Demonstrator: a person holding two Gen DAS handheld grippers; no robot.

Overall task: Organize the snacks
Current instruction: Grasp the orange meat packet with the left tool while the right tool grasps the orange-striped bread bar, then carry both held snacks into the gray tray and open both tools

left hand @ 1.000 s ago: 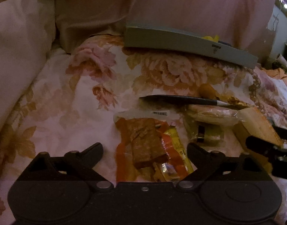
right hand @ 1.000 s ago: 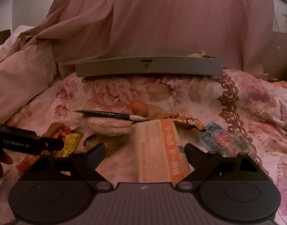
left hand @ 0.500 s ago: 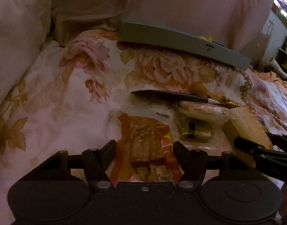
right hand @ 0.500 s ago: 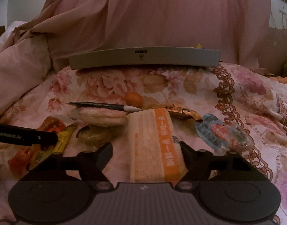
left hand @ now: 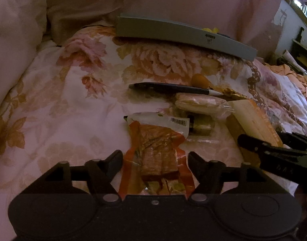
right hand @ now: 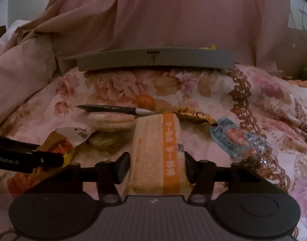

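Note:
Snacks lie on a floral bedspread. My left gripper [left hand: 155,158] has its fingers pressed against both sides of an orange clear packet of brown bars [left hand: 156,154]. My right gripper [right hand: 157,166] has its fingers against both sides of a cream and orange striped pack [right hand: 157,152]. That pack also shows in the left wrist view [left hand: 254,118], and the orange packet shows in the right wrist view [right hand: 59,144]. A grey tray [right hand: 155,59] stands at the back against a pink blanket, with something yellow inside.
A black pen [left hand: 173,87] lies across the middle, with a small orange fruit [right hand: 145,101] behind it. A wrapped pale bun [left hand: 199,103], a dark small packet [left hand: 199,126], a gold wrapper [right hand: 195,116] and a blue jelly cup [right hand: 227,136] lie around. Pink bedding rises at left.
Both grippers moved forward over their packs and closed: the left onto the orange packet, the right onto the striped pack.

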